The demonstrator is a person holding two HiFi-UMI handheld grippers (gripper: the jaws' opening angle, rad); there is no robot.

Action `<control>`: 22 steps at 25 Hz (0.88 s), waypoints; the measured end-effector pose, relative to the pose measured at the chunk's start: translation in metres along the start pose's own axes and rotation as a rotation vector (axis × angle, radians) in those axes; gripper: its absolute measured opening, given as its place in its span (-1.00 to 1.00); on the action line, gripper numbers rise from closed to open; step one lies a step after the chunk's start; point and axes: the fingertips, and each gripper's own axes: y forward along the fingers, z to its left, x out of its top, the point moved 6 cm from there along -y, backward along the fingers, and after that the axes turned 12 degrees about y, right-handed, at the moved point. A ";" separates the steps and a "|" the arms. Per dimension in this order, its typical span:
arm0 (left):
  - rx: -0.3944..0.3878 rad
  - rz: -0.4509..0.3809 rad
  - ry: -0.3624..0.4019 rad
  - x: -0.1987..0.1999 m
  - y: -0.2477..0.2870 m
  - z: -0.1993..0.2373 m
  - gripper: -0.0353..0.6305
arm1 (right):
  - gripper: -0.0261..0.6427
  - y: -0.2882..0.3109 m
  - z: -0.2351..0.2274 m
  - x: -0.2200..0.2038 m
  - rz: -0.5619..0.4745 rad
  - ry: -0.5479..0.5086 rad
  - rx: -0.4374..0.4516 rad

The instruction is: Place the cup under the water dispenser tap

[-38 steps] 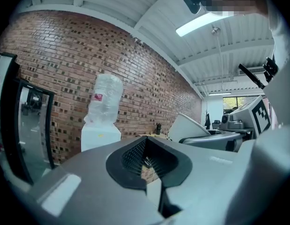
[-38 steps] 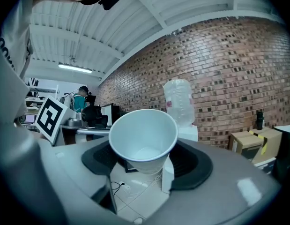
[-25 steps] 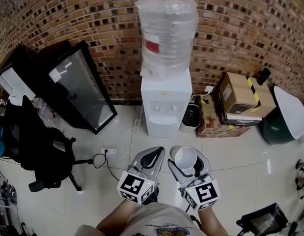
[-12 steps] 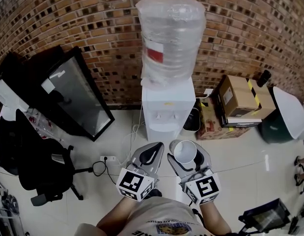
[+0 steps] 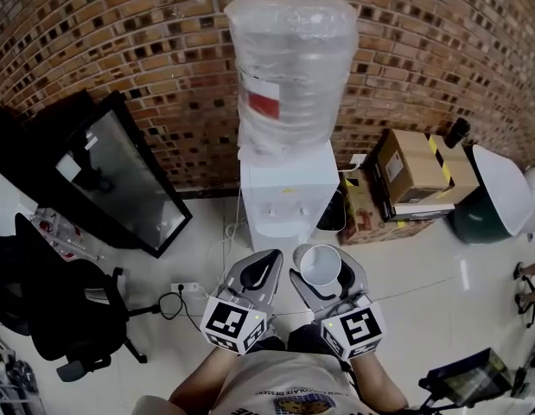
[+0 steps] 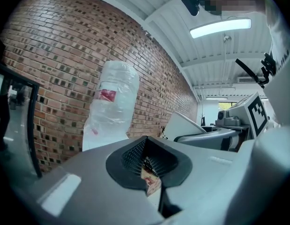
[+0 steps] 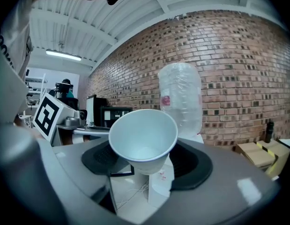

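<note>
A white water dispenser (image 5: 284, 193) with a large clear bottle (image 5: 289, 67) stands against the brick wall, its taps (image 5: 283, 211) facing me. My right gripper (image 5: 323, 271) is shut on a white paper cup (image 5: 321, 264), held upright with its mouth up, a short way in front of the dispenser. The right gripper view shows the cup (image 7: 142, 137) between the black pads (image 7: 194, 165), with the bottle (image 7: 180, 97) behind it. My left gripper (image 5: 257, 275) is beside it, shut and holding nothing. In the left gripper view its jaws (image 6: 149, 165) meet, and the bottle (image 6: 112, 102) is ahead.
A black-framed glass panel (image 5: 120, 180) leans on the wall at the left, near an office chair (image 5: 60, 309). A power strip and cable (image 5: 185, 288) lie on the floor. Right of the dispenser are a black bin (image 5: 334, 207), cardboard boxes (image 5: 414, 175) and a green bin (image 5: 487, 201).
Both grippers have moved toward the dispenser, which now looks larger and nearer. The cup stays in the right gripper.
</note>
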 end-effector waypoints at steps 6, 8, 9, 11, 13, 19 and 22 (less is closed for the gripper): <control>-0.001 0.021 -0.007 -0.009 0.013 -0.001 -0.89 | 0.07 0.008 -0.014 -0.004 0.015 0.016 0.009; 0.004 0.026 -0.003 -0.011 0.018 -0.003 -0.89 | 0.07 0.011 -0.019 -0.005 0.019 0.018 0.020; 0.011 0.028 -0.001 -0.012 0.021 -0.003 -0.89 | 0.07 0.013 -0.023 -0.006 0.021 0.021 0.026; 0.027 0.028 -0.002 -0.012 0.027 -0.004 -0.89 | 0.07 0.016 -0.029 -0.008 0.028 0.025 0.041; 0.037 0.022 -0.004 -0.012 0.035 -0.004 -0.89 | 0.07 0.019 -0.038 -0.008 0.035 0.021 0.051; 0.045 0.039 -0.018 -0.027 0.055 -0.002 -0.89 | 0.07 0.028 -0.060 -0.021 0.068 0.024 0.061; 0.050 0.040 -0.005 -0.031 0.065 0.003 -0.89 | 0.07 0.038 -0.071 -0.024 0.089 0.010 0.063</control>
